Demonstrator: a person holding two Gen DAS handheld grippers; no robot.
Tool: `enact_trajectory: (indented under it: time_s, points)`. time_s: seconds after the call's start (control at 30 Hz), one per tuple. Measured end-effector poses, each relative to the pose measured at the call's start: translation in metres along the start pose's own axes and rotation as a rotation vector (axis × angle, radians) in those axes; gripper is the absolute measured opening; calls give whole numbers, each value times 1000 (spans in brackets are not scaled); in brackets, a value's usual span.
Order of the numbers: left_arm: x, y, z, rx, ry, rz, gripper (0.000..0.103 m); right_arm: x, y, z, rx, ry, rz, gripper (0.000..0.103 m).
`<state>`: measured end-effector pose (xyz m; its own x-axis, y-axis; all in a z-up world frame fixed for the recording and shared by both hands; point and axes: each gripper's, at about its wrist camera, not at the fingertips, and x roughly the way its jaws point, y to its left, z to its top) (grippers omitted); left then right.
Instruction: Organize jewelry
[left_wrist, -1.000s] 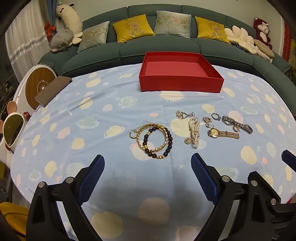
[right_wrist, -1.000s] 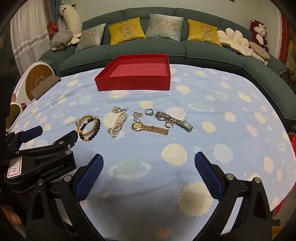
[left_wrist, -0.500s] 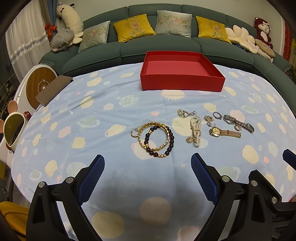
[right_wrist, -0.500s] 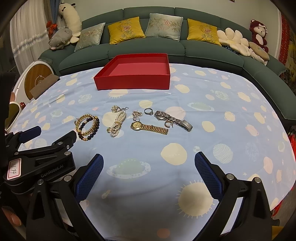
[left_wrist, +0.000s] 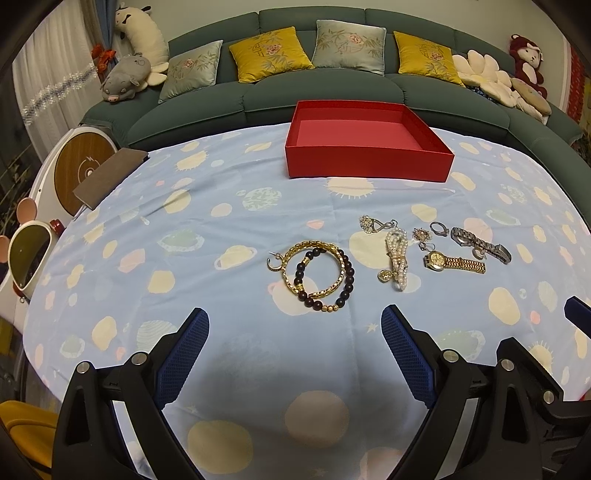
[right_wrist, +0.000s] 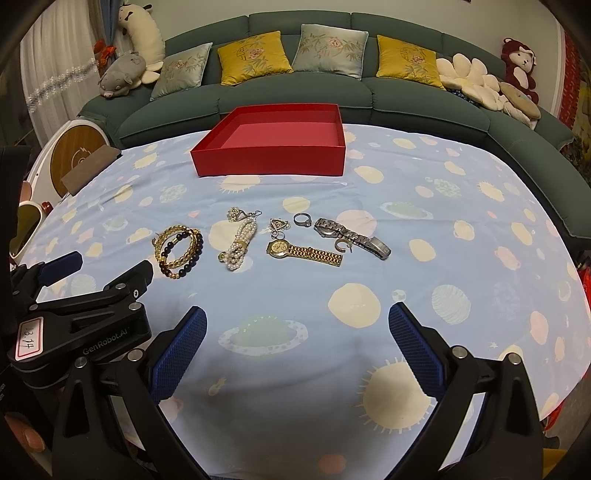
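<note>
A row of jewelry lies mid-table on the blue patterned cloth: a gold bangle with a dark bead bracelet (left_wrist: 317, 277) (right_wrist: 179, 251), a pearl bracelet (left_wrist: 397, 258) (right_wrist: 240, 243), a gold watch (left_wrist: 452, 261) (right_wrist: 303, 252), a silver watch (left_wrist: 480, 245) (right_wrist: 351, 236), a ring (right_wrist: 302, 219) and small pendants. Behind them sits an empty red box (left_wrist: 365, 164) (right_wrist: 269, 158). My left gripper (left_wrist: 295, 350) hovers open just short of the bracelets. My right gripper (right_wrist: 297, 347) is open too, nearer the table's front, with the left gripper's body (right_wrist: 81, 314) beside it.
A green sofa (left_wrist: 332, 92) with cushions and plush toys curves behind the table. A brown flat case (left_wrist: 109, 177) lies at the cloth's left edge, with a round wooden disc (left_wrist: 79, 164) past it. Bare cloth (right_wrist: 461, 240) spreads right of the watches.
Both grippers have crept slightly forward toward the jewelry. Nothing on the table has moved, and both stay open.
</note>
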<state>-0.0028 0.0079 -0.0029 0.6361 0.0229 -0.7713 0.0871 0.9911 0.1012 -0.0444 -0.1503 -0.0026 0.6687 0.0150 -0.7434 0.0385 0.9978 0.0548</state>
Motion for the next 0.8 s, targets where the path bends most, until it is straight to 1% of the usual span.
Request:
enact_trajectory:
  time_s: [0.8]
  points:
    - [0, 1, 0, 3, 0, 1, 91, 0, 0, 0, -2, 1, 1, 97]
